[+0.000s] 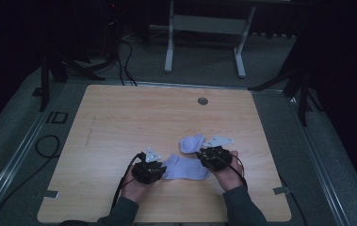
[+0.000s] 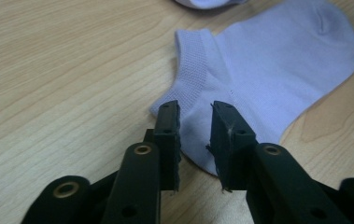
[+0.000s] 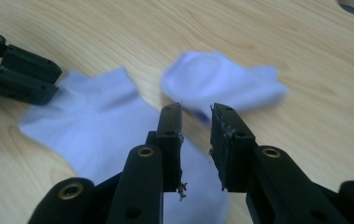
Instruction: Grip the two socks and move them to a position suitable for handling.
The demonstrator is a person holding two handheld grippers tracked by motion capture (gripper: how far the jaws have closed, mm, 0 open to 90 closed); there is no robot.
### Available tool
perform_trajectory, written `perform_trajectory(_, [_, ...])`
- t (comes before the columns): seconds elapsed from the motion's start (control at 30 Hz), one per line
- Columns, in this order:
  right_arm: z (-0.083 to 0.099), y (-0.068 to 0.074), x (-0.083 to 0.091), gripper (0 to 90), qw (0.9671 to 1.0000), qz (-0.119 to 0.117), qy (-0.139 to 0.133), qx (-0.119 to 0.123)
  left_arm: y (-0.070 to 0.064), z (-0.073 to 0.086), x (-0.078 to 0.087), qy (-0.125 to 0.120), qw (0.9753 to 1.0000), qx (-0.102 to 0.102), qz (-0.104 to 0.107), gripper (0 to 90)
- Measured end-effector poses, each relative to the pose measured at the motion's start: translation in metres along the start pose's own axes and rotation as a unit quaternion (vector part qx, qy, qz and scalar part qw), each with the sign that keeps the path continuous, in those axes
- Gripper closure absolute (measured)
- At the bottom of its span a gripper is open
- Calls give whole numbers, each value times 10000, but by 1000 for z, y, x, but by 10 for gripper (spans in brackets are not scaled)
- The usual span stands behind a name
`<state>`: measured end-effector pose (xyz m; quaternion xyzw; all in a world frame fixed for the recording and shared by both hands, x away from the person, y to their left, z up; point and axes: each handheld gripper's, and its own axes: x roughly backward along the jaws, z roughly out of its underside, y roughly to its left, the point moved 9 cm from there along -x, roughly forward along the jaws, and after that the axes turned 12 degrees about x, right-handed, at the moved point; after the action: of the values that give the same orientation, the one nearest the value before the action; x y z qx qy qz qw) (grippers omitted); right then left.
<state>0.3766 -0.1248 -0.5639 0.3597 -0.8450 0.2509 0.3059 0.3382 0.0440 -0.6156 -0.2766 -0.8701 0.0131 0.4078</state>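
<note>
The pale lilac ankle sock of soft knitted cotton [image 2: 263, 79] lies flat on the table, its ribbed cuff [image 2: 191, 70] and heel end right under the tips of the left gripper [image 2: 195, 109]. In the left gripper view the two black jaws stand a narrow gap apart with nothing between them; lilac cloth shows through the gap, but whether the tips touch it I cannot tell. From those tips the sock runs away to its rounded toe, farthest from the jaws.

The right gripper [image 3: 196, 112] has its jaws likewise parted by a narrow gap and empty, poised over the toe half of the same sock. Just beyond its tips lies a second pale lilac sock, bunched and somewhat blurred [image 3: 221, 81]; the two socks look close together, perhaps touching.

In the high view both hands sit at the near edge of the light wooden table [image 1: 119, 117], one at each end of the flat sock [image 1: 185, 168].

The sock should be very light, limp and easy to crease, not fragile, with enough grip in the knit not to slip. I judge the thicker ribbed cuff the best hold for the left jaws, and the toe edge for the right, pinching low so that both layers come up together.
</note>
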Motion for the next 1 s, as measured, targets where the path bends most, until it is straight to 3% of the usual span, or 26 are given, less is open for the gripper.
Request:
perform_trajectory(0.13, [-21,5,-24,745,9994,-142,193,253,3,-2,6,-59,10000,65,17,667])
perform_trajectory(0.33, [-30,4,-47,737,9977,-199,491,421,8,3,11,51,10000,-7,-3,647])
perform_trajectory(0.37, [-34,3,-60,730,9967,-243,642,429,10,6,14,56,10000,-30,-40,644])
perform_trajectory(0.67, [-36,1,-95,715,9929,-402,1085,286,22,5,18,-32,9999,68,-125,636])
perform_trajectory(0.77, [-32,1,-104,844,9900,-417,1329,235,25,6,16,-17,9999,76,-150,636])
perform_trajectory(0.9, [-32,-1,-105,889,9905,-437,1304,-9,26,5,16,-30,9998,114,-154,638])
perform_trajectory(0.93, [-33,-3,-102,891,9915,-447,1211,-140,27,5,17,-52,9998,109,-168,647])
perform_trajectory(1.0, [-35,-5,-98,892,9926,-414,1126,-183,27,4,16,-68,9998,124,-172,651])
